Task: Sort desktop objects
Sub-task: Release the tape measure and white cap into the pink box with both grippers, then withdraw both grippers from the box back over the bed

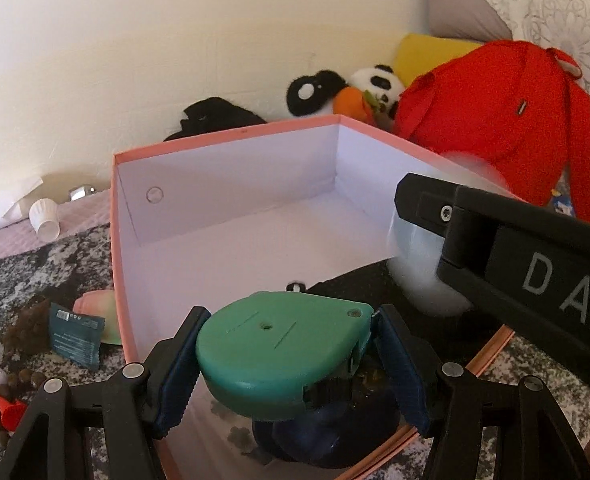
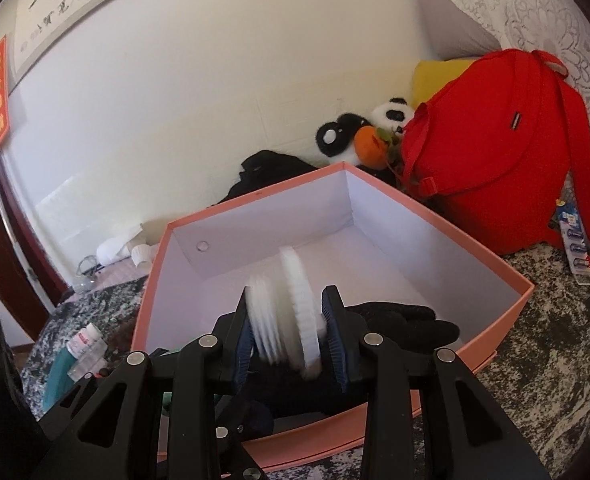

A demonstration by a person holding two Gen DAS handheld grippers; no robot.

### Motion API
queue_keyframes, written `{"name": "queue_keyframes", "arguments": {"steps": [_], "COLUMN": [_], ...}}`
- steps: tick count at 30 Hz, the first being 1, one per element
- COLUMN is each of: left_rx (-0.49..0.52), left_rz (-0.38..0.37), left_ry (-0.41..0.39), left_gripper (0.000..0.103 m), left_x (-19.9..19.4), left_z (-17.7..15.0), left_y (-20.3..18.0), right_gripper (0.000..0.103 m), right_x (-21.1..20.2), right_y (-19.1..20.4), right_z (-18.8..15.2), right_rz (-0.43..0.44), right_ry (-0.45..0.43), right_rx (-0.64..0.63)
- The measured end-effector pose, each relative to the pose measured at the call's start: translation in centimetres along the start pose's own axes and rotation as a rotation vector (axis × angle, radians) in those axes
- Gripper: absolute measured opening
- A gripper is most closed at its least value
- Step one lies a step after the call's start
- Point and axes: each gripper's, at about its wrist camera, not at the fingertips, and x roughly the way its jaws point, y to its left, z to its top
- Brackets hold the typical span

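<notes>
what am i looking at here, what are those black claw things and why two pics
The black claws are two hand-held grippers, each with its own camera looking along its fingers. One picture comes from the left gripper, which clamps a green tape-measure-like case. The other comes from the right gripper, which clamps a blurred white round object. Both hover over an open pink box holding a black glove. Behind it are a red backpack and a panda plush.
</notes>
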Motion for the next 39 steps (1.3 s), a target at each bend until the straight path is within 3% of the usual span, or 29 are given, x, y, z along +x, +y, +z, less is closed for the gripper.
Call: {"name": "queue_keyframes", "arguments": {"steps": [1, 2, 3, 4, 29, 35, 39], "left_rx": [0.006, 0.005, 0.016, 0.024, 0.018, -0.039, -0.135], "left_rz": [-0.007, 0.017, 0.051, 0.063, 0.053, 0.097, 0.101], "left_ry": [-0.001, -0.005, -0.014, -0.023, -0.035, -0.061, -0.055], "left_gripper": [0.09, 0.096, 0.099, 0.102, 0.102, 0.102, 0.102], "left_x": [0.0, 0.0, 0.0, -0.1, -0.1, -1.2, -2.0], "left_z": [0.0, 0.0, 0.0, -0.1, -0.1, -0.1, -0.1], "left_y": [-0.1, -0.1, -0.2, -0.3, 0.1, 1.4, 4.0], "right_gripper": [0.069, 0.094, 0.103, 0.103, 0.103, 0.103, 0.103], "right_x": [0.0, 0.0, 0.0, -0.1, -0.4, -1.3, -2.0], "right_y": [-0.3, -0.7, -1.1, -1.3, -1.1, -0.1, 1.1], "right_z": [0.0, -0.1, -0.1, 0.0, 0.1, 0.1, -0.1], "right_rz": [-0.007, -0.013, -0.02, -0.019, -0.035, -0.017, -0.021], "right_ry": [-0.002, -0.005, -0.008, -0.011, -0.019, -0.046, -0.063], "right_rx": [0.019, 0.045, 0.07, 0.084, 0.074, 0.07, 0.032]}}
